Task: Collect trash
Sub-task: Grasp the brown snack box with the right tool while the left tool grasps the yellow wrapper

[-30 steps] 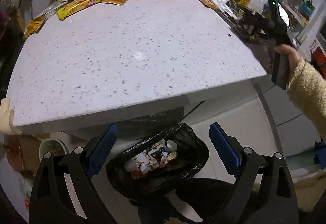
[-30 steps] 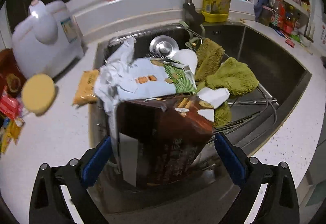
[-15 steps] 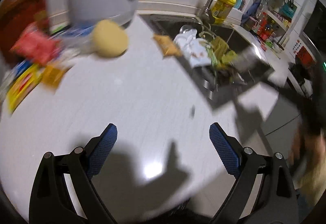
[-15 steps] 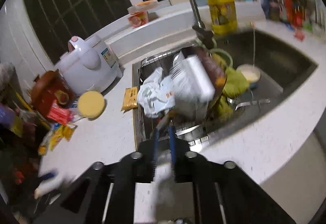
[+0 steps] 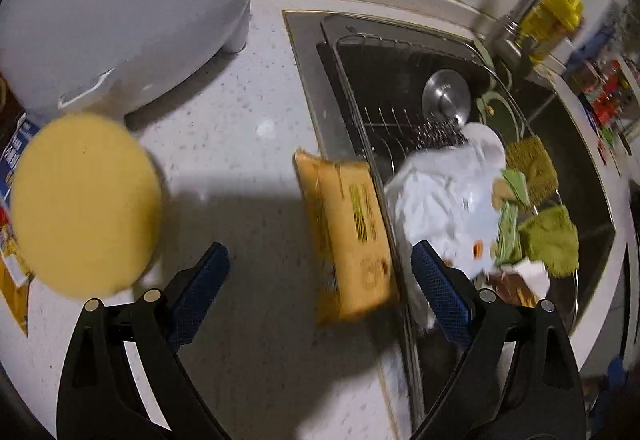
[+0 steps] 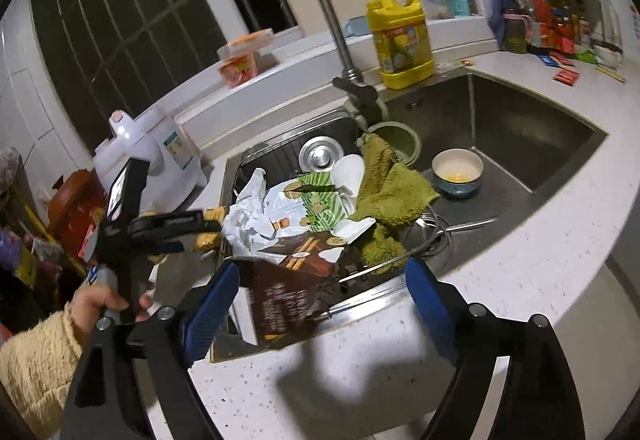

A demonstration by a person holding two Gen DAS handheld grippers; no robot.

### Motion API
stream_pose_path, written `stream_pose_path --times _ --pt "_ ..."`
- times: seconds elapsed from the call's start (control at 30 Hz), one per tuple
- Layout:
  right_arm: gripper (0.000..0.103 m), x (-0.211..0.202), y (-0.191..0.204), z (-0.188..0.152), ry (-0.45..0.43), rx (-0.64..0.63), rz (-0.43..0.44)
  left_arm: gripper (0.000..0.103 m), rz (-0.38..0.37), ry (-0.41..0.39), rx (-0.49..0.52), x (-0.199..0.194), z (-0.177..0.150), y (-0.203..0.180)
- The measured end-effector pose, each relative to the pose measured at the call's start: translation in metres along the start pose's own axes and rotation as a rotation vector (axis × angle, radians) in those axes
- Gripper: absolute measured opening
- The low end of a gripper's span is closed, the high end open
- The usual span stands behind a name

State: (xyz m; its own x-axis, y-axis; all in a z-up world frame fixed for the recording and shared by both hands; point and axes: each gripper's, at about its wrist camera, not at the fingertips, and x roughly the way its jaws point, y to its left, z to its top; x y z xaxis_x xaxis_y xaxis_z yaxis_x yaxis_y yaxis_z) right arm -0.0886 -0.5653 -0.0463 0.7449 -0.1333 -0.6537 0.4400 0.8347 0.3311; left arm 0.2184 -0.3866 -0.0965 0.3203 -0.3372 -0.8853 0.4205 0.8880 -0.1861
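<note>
Counter (image 6: 520,280): one, white speckled stone, under a dark barred window (image 6: 120,20).
Sink (image 6: 520,128): one steel basin with one tap (image 6: 340,0).
Cooker (image 5: 120,0): one, white.
Sponge (image 5: 84,204): one, round, yellow.
Soap jug (image 6: 404,36): one, yellow.
Cloths (image 6: 392,192): two, green, in the sink rack.
Trash: brown box (image 6: 288,284), white wrapper (image 5: 448,200) in the rack; orange packet (image 5: 348,240) on the sink's edge.
Bowl (image 6: 456,172): one.
Left gripper (image 5: 320,296): wide apart, empty, above the packet.
Right gripper (image 6: 320,312): jaws opening, box between them, untouched.
</note>
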Motion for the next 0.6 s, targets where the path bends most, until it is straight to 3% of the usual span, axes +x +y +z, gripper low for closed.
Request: stream_pose_path --times 0.07,0.27,0.33,0.37,0.4,0.5,0.6 --pt "0.089 0.006 0.005 0.003 0.011 -0.018 0.006 0.090 0.040 0.008 0.015 0.004 0.004 -0.006" --pt "0.089 0.021 0.018 0.006 0.027 -0.038 0.045 0.088 0.167 -0.025 0.051 0.015 0.004 -0.019" --pt "0.089 0.024 0.021 0.005 0.036 -0.044 0.056 0.076 0.143 -0.053 0.056 0.010 0.002 -0.019" --pt "0.089 0.024 0.022 0.004 0.039 -0.049 0.059 0.058 0.099 -0.069 0.064 0.006 0.000 -0.020" --pt "0.089 0.024 0.022 0.004 0.039 -0.053 0.063 0.046 0.058 -0.067 0.071 0.003 -0.001 -0.022" --pt "0.089 0.023 0.022 0.003 0.035 -0.062 0.074 0.046 0.061 -0.062 0.070 0.000 -0.004 -0.028" --pt "0.089 0.021 0.021 0.005 0.024 -0.052 0.088 0.051 0.035 -0.068 -0.001 -0.004 -0.007 -0.017"
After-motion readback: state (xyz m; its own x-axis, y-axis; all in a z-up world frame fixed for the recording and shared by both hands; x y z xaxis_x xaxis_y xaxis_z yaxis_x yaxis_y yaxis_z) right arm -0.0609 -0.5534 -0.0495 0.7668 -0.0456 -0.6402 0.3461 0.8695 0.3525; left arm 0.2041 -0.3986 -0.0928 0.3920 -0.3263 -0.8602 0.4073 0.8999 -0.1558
